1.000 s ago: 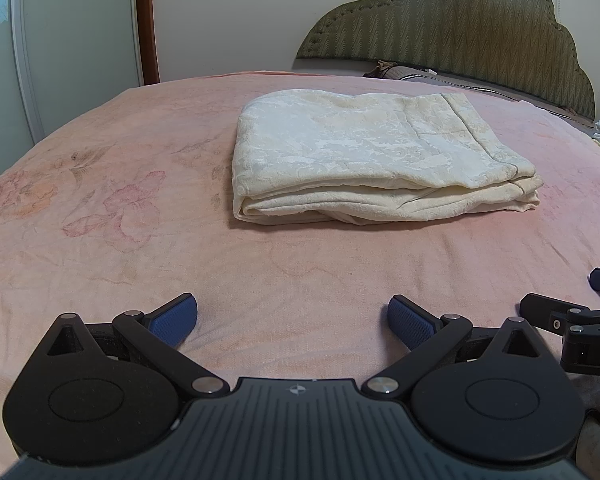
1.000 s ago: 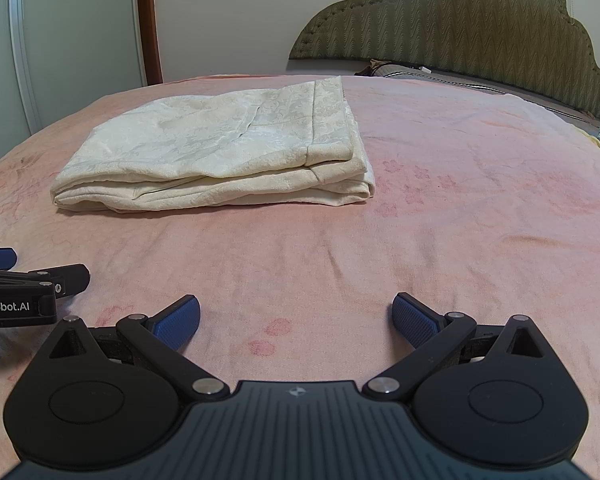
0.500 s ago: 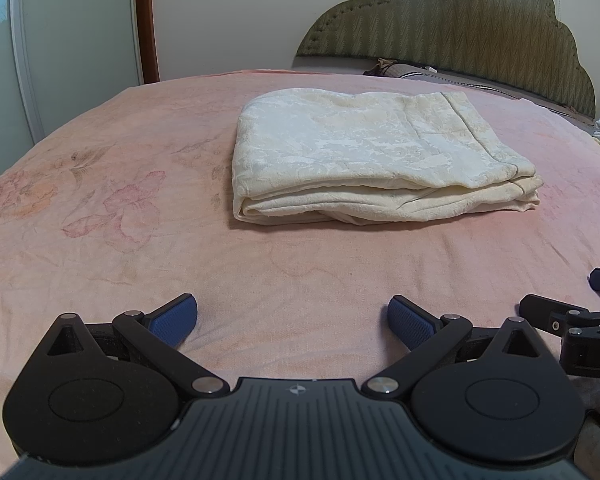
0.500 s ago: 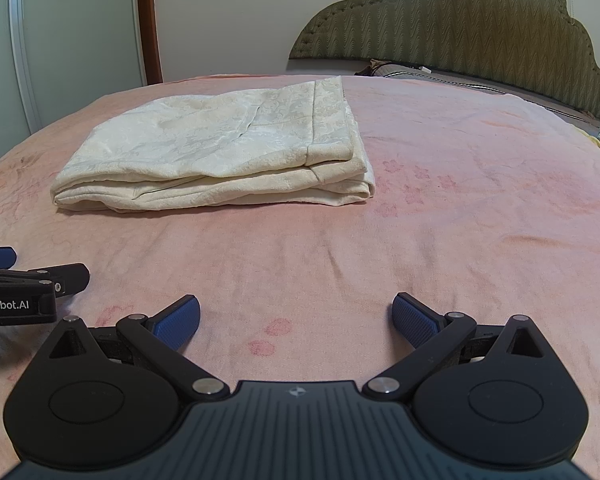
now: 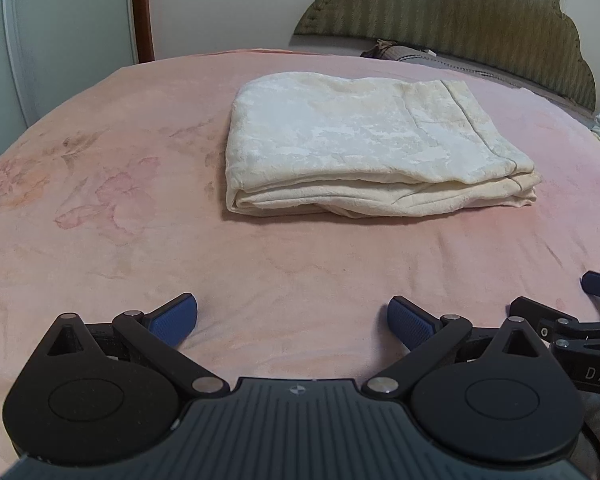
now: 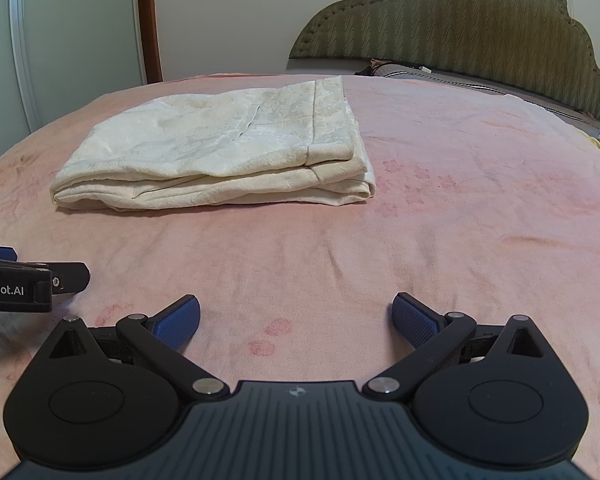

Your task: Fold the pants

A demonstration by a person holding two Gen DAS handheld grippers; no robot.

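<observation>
Bare bedspread [image 5: 300,264] lies before the folded pants [image 5: 364,148] (the only obstacle).

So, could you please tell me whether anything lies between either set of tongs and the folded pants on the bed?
Nothing visible does. Only bare pink bedspread lies between the open left tongs and the folded pants, and likewise between the open right tongs and the pants. Neither touches them.

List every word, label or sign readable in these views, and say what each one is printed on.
"Robot.AI": white print on the side of the left gripper, cut off at the frame edge.
"DAS": white letters on the side of the right gripper, also cut off.
A small round emblem on each gripper's own body carries no readable text.
The cream pants and pink bedspread show no text.
</observation>
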